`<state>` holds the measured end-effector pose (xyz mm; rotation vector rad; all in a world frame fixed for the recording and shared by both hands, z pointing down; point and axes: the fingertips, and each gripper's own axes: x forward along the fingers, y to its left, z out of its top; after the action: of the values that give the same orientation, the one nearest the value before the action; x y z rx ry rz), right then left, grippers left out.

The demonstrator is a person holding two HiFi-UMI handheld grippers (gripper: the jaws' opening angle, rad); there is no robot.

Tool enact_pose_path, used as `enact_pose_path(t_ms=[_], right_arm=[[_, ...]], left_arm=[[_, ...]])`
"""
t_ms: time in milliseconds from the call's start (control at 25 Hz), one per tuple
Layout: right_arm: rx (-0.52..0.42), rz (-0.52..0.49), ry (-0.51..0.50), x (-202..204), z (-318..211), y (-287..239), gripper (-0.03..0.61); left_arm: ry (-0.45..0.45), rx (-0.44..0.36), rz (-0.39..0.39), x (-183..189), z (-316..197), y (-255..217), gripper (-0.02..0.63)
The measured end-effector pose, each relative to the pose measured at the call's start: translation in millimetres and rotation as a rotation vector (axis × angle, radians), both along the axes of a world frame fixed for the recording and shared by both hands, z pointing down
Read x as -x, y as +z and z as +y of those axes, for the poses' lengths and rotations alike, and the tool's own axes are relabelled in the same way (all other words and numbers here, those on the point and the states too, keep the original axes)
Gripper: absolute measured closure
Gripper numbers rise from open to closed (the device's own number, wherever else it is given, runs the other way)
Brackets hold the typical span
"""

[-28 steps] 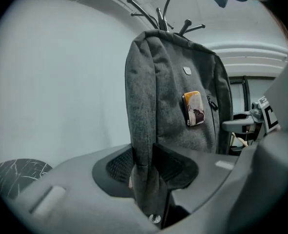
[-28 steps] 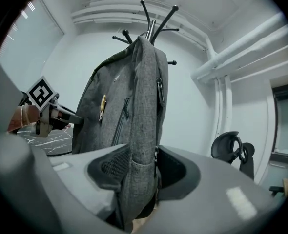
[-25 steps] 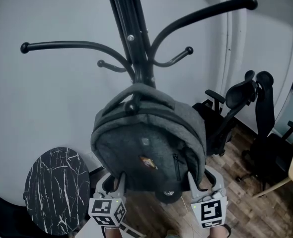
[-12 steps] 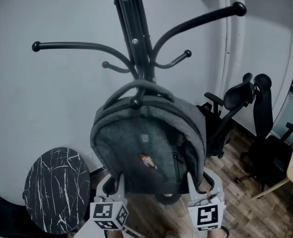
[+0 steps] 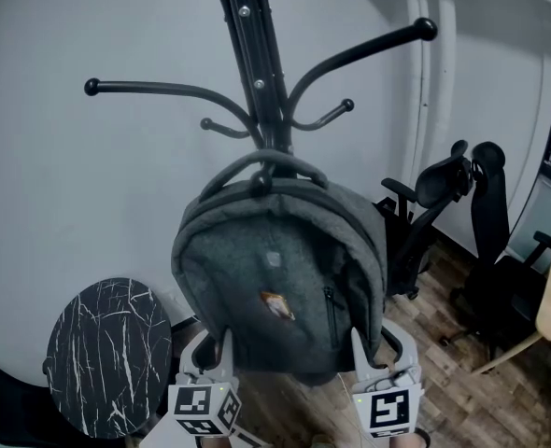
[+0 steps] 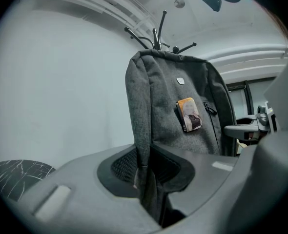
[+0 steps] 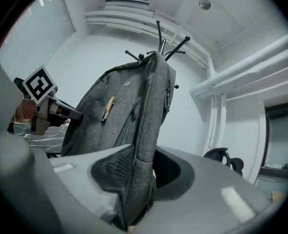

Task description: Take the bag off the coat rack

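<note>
Bag (image 5: pixel 280 287), a grey fabric backpack, hangs in the centre of the head view against the black coat rack (image 5: pixel 257 73). Its top handle (image 5: pixel 231 171) arches round the pole where the lower hooks branch. Whether the loop is already clear of its hook cannot be told, since the bag's crown covers that spot. Left gripper (image 5: pixel 210 351), at the lower left of the frame, and right gripper (image 5: pixel 380 348), at the lower right, point level at the bag's two bottom corners. Both pairs of jaws have just been closing, and each now pinches a fold of the grey fabric. The left gripper view shows the bag's side edge running down between the ribbed pads (image 6: pixel 120 165), and the right gripper view shows the opposite edge clamped between its pads (image 7: pixel 110 167) in the same way. A grip on both lower corners, rather than on the handle, probably serves to carry the weight from below, so that the handle slackens and can be raised over the knobbed hook tip. The symmetric hold should also keep the soft body from swinging or twisting about the pole. An orange badge (image 5: pixel 275 304) faces the camera, so the front panel is turned outward. A round marble-patterned table (image 5: pixel 107 357) at the lower left and office chairs (image 5: pixel 453 203) at the right stand near the rack, which suggests the bag is best drawn upward and toward the viewer, not sideways.
</note>
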<state>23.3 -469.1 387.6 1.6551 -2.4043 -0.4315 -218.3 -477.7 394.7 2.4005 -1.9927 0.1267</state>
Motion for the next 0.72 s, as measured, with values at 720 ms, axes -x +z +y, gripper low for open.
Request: enact_pose_path(t_ms=[720], right_arm=[[-0.023, -0.017, 0.013, 1, 66, -15, 0.469]], left_arm=[[0.014, -0.036, 0.012, 0, 62, -20, 0.546]])
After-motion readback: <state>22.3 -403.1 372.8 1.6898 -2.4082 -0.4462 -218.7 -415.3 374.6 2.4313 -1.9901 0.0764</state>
